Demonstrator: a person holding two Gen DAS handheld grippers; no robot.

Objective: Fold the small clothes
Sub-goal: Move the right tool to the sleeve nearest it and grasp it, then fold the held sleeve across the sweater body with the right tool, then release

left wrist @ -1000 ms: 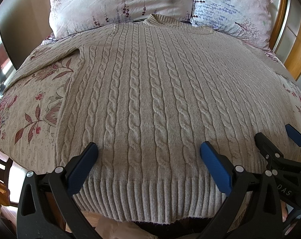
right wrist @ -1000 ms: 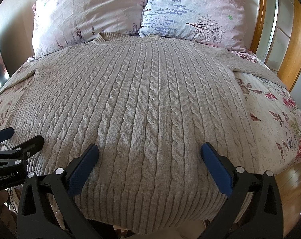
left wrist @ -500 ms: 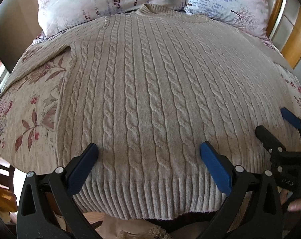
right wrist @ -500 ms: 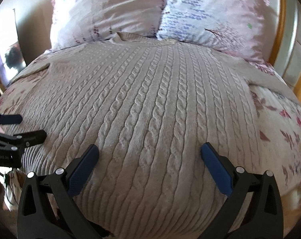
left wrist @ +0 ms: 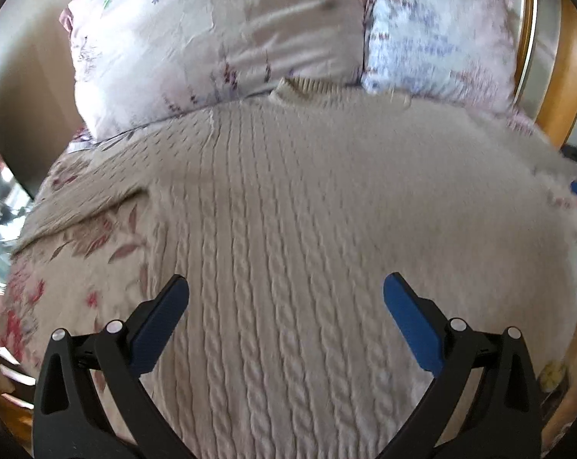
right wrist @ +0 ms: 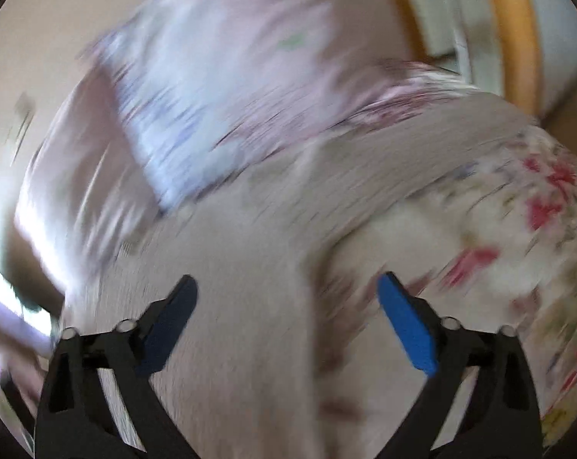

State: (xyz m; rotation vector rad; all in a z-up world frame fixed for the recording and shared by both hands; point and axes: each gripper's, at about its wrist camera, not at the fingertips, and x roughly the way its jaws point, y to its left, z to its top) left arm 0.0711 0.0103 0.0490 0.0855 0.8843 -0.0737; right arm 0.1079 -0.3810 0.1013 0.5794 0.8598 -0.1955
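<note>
We see a bed (left wrist: 78, 267) dressed in a cream spread with red flowers and leaves. Two pillows lean at its head — a pale pink one (left wrist: 212, 46) on the left, a bluish-white printed one (left wrist: 437, 38) on the right. Behind them curves an orange-brown wooden headboard (left wrist: 567, 69), with a plain beige wall (left wrist: 24, 76) on the left. Bright daylight glares in at the left edge — the right wrist view is heavily blurred.

Right gripper (right wrist: 288, 298): jaws wide, just been closing a little, nothing between them
Sweater (right wrist: 250, 267): beneath, blurred
Pillow (right wrist: 212, 88): beyond (smeared)
Bedspread (right wrist: 517, 229): floral, right
</note>
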